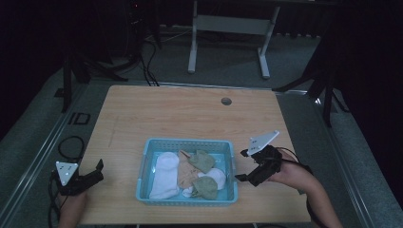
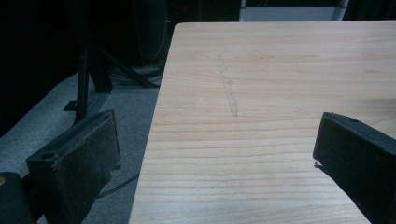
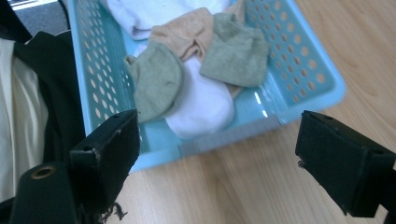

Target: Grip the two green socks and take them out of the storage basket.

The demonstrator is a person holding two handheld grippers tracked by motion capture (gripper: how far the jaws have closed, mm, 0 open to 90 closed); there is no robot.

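A light blue perforated basket (image 1: 146,159) sits near the front middle of the wooden table (image 1: 190,114). Inside lie a white sock (image 1: 164,175), a peach sock (image 1: 186,173) and two olive-green socks (image 1: 202,160) (image 1: 206,187). My right gripper (image 1: 243,165) hovers open just right of the basket, nothing between its jaws. In the right gripper view the basket (image 3: 308,74) lies ahead with a green sock (image 3: 156,79) and a white sock (image 3: 203,105) nearest. My left gripper (image 1: 98,168) rests open at the table's front left corner. In the left gripper view my left gripper (image 2: 215,154) faces bare wood.
A round cable hole (image 1: 226,101) sits near the table's far edge. A faint scratch (image 2: 229,88) marks the wood on the left. White desk legs (image 1: 192,47) and dark stands stand on the grey floor beyond. Cables (image 1: 66,145) trail on the floor at left.
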